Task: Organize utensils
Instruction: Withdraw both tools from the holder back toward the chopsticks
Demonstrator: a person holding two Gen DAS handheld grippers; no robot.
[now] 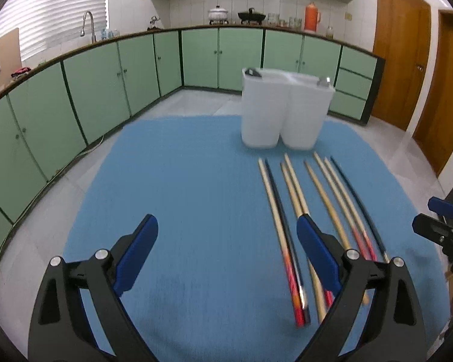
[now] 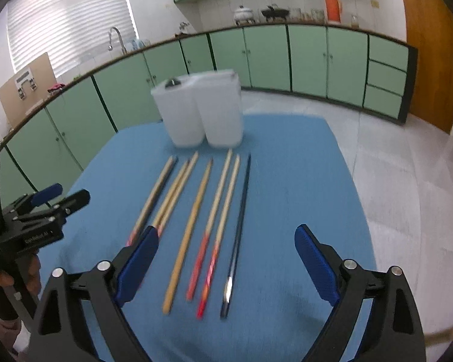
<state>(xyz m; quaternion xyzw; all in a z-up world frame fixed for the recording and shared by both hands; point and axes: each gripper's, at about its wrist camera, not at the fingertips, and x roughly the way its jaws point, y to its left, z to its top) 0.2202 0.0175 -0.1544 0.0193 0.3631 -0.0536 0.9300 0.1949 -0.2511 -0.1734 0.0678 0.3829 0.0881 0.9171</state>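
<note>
Several chopsticks point(image 1: 296, 193) lie side by side on a blue mat point(image 1: 196, 181). Most are wooden with red ends, and the dark one point(image 2: 240, 220) lies on the right of the row. Beyond their tips stands a white two-compartment holder point(image 1: 284, 111), which the right wrist view also shows point(image 2: 202, 111). My left gripper point(image 1: 226, 221) is open above bare mat, with the row passing under its right finger. My right gripper point(image 2: 226, 230) is open over the near ends of the right-hand chopsticks and holds nothing. Each gripper appears at the edge of the other's view: the right gripper point(image 1: 444, 220) and the left gripper point(image 2: 54, 199).
Small dark or metal pieces point(image 1: 252, 72) sit at the holder's rim. Green cabinets point(image 1: 105, 90) run along the back and left under a counter with pots and an orange flask point(image 1: 311, 16). Wooden doors point(image 1: 398, 66) stand at the right, and pale floor surrounds the mat.
</note>
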